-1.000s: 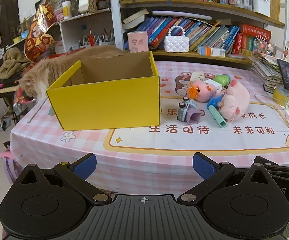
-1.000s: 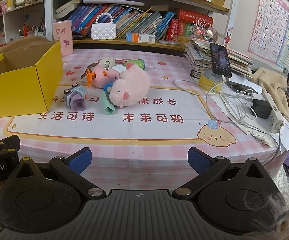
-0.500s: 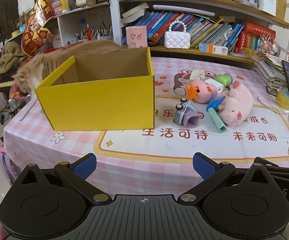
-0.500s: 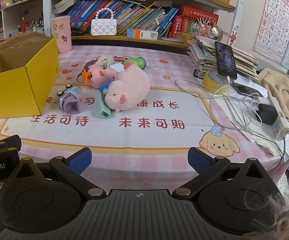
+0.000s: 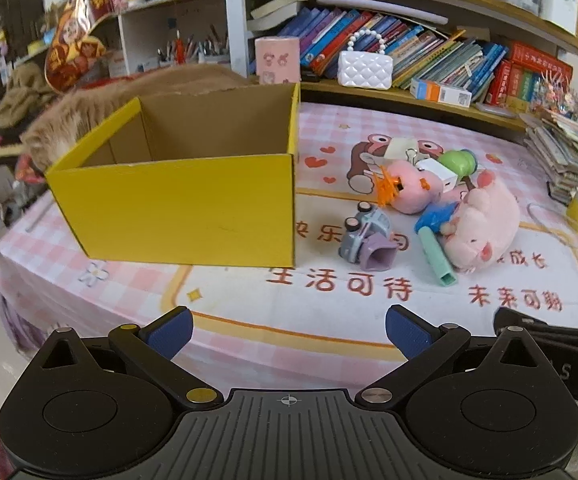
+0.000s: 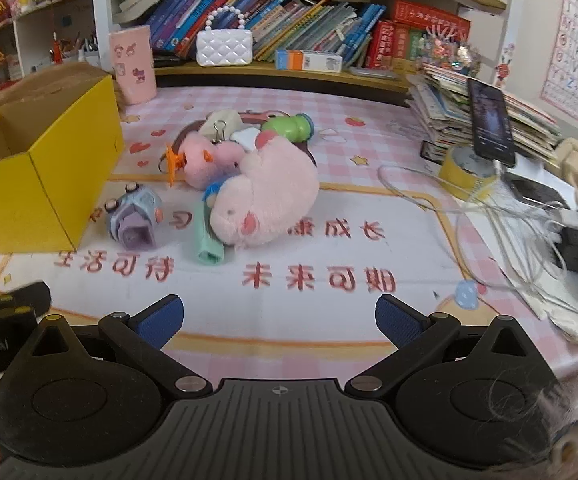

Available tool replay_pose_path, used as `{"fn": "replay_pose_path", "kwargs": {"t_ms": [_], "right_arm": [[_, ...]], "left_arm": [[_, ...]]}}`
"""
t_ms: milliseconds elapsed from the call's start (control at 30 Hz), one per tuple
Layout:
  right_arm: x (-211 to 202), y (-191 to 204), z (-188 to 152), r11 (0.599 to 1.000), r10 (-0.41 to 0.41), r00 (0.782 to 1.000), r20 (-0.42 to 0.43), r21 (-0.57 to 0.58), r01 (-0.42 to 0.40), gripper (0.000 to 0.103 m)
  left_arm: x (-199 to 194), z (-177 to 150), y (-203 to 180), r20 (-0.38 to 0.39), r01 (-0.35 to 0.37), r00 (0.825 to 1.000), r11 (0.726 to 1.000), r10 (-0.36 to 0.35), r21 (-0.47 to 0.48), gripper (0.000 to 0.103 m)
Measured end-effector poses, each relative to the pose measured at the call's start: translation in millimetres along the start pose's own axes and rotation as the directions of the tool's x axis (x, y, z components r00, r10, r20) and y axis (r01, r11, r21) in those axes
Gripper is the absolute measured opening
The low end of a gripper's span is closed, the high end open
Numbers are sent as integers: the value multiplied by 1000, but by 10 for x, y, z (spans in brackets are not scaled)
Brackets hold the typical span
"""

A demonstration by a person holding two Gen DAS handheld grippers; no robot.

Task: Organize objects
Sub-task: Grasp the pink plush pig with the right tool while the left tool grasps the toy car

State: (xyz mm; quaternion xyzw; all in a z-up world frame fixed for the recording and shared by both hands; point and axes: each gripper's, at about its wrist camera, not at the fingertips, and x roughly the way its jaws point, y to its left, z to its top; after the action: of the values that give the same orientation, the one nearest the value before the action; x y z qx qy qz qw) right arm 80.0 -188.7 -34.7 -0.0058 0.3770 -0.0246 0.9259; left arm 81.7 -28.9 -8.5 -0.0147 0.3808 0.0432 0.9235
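Note:
An open yellow box (image 5: 177,208) (image 6: 29,184) stands empty on the pink checked table. To its right lies a pile of toys: a big pink plush pig (image 5: 485,224) (image 6: 265,204), a smaller pink plush (image 5: 409,192) (image 6: 205,160), a lilac toy car (image 5: 365,240) (image 6: 133,220), a mint tube (image 5: 439,260) (image 6: 207,240) and a green toy (image 5: 459,162) (image 6: 289,128). My left gripper (image 5: 289,332) is open above the table's near edge, facing the box. My right gripper (image 6: 279,326) is open too, short of the pig, nothing between its fingers.
A bookshelf with a white handbag (image 6: 225,46) and a pink cup (image 6: 133,64) runs along the back. A stack of books with a phone (image 6: 489,120), a tape roll (image 6: 465,172) and white cables (image 6: 509,216) fill the right side. A furry cat (image 5: 89,108) lies behind the box.
Both grippers have moved forward and a little higher over the table; the box and toys look closer. Nothing was grasped, and the objects have not shifted.

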Motion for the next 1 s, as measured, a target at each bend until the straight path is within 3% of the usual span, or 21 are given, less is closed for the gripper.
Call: {"fn": "replay_pose_path", "kwargs": {"t_ms": [167,333,700,867,1000], "right_arm": [[178,-170,218,997,75,996,47,-1,-75,101],[461,-414,471,980,157,986,51,112,-161,100],[1119,-574,791,935,298,954,-40,216,-283,97],[1258,-633,869,925,337,939,-71,213,-316,66],[1202,-698,925,932,329,943,-45,177,-316,59]], "left_arm": [[77,84,-83,1,0,1000,998,0,-59,102],[131,147,-143,-3,-7,1000,994,6,-112,101],[216,219,-379,-14,7,1000,994,-8,-109,94],[376,322,-509,-35,16,999,997,-19,-72,80],[536,432,-656,-40,29,999,999,-30,-18,57]]}}
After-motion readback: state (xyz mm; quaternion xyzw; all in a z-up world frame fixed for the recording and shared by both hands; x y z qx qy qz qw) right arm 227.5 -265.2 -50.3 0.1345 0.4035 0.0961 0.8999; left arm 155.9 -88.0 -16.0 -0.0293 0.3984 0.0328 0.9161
